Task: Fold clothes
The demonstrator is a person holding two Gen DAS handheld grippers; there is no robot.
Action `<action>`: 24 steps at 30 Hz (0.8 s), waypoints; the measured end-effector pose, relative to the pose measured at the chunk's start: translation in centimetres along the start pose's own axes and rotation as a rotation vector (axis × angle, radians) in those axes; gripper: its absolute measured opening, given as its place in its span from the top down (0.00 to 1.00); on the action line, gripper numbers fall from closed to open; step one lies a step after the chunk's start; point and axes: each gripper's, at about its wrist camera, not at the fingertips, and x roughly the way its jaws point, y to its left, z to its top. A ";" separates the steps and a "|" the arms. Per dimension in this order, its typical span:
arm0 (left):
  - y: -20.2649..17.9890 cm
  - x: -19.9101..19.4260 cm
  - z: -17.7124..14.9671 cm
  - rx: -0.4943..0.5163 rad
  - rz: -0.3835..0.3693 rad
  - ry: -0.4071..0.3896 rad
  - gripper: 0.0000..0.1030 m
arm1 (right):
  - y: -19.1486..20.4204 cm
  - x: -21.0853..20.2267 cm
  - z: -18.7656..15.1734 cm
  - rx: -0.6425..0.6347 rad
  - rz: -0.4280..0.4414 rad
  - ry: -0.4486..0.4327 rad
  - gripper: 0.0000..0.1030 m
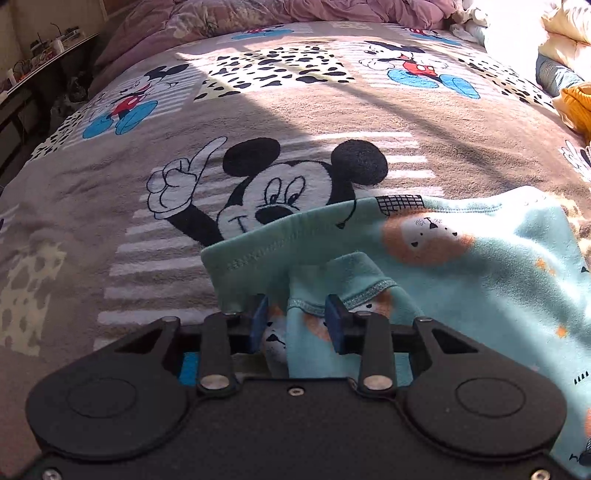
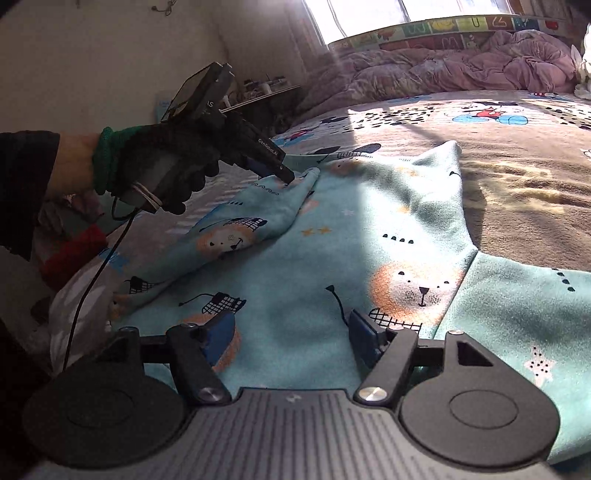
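Note:
A light-blue child's top [image 2: 332, 251] printed with orange lions lies spread on the cartoon-mouse blanket [image 2: 517, 155]. Its left sleeve [image 2: 236, 229] is folded in over the body. My left gripper [image 1: 297, 325] is shut on the sleeve's cuff [image 1: 314, 317], with the cloth bunched between its blue pads. From the right wrist view, that left gripper [image 2: 288, 175] is held by a gloved hand [image 2: 162, 173] and presses the cuff onto the top's chest. My right gripper [image 2: 291, 334] hovers open over the top's lower part, nothing between its fingers.
A crumpled pink duvet [image 2: 461, 70] lies at the head of the bed. A yellow garment [image 1: 576, 107] and pale bedding [image 1: 565, 26] sit at the right edge. A cluttered shelf [image 1: 40, 51] stands to the left of the bed. A red cloth [image 2: 74, 251] lies by the near bed edge.

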 end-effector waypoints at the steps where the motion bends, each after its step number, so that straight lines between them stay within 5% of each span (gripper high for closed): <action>1: -0.1 -0.3 0.1 0.009 -0.021 -0.001 0.92 | 0.0 0.0 0.0 0.002 0.001 -0.001 0.33; 10: -0.8 -6.2 0.2 0.110 -0.018 -0.131 0.96 | -0.2 0.2 0.0 0.006 0.002 -0.006 0.32; 19: 3.3 -15.1 -2.2 0.118 0.123 -0.295 0.96 | 0.3 0.2 -0.1 -0.014 -0.018 -0.007 0.32; 24: 7.1 -18.3 -4.8 0.100 0.206 -0.323 0.96 | 0.6 0.3 -0.2 -0.033 -0.033 -0.007 0.32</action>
